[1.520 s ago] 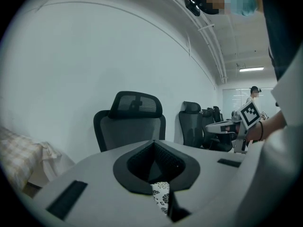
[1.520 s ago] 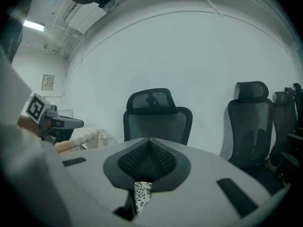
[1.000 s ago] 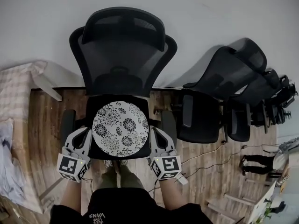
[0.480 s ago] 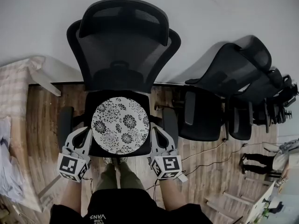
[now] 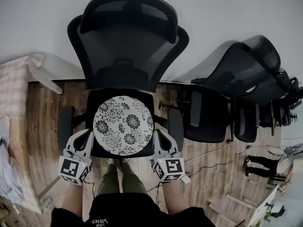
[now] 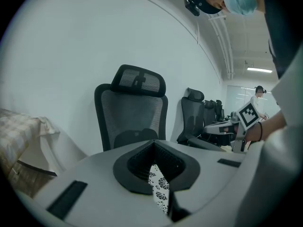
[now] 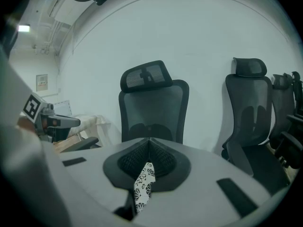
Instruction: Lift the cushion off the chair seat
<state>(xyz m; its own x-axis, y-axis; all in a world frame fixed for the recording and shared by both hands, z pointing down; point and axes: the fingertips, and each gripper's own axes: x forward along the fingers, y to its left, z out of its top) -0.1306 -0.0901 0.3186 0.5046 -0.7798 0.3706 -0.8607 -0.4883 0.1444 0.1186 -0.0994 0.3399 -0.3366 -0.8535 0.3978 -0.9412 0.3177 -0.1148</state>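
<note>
A round cushion [image 5: 123,125] with a black-and-white flower print lies over the seat [image 5: 97,100] of a black mesh office chair [image 5: 128,46], in front of its backrest and between its two armrests; whether it rests on the seat or is held just clear of it cannot be told. The left gripper [image 5: 89,136] is at the chair's front left corner, its jaws closed tight on the cushion's left front edge, a strip of the flowered fabric pinched between the black pads; the right gripper [image 5: 156,136] is at the chair's front right corner, its jaws likewise clamped on the cushion's right front edge; both grippers point toward the backrest. The person's legs [image 5: 118,178] are just in front of the seat; to the right of the chair a row of further office chairs [image 5: 213,112] stands along the white wall [image 5: 236,13]; to the left of the chair is a counter [image 5: 19,93] under a checked cloth; the chair stands on a wooden floor [image 5: 47,126].
</note>
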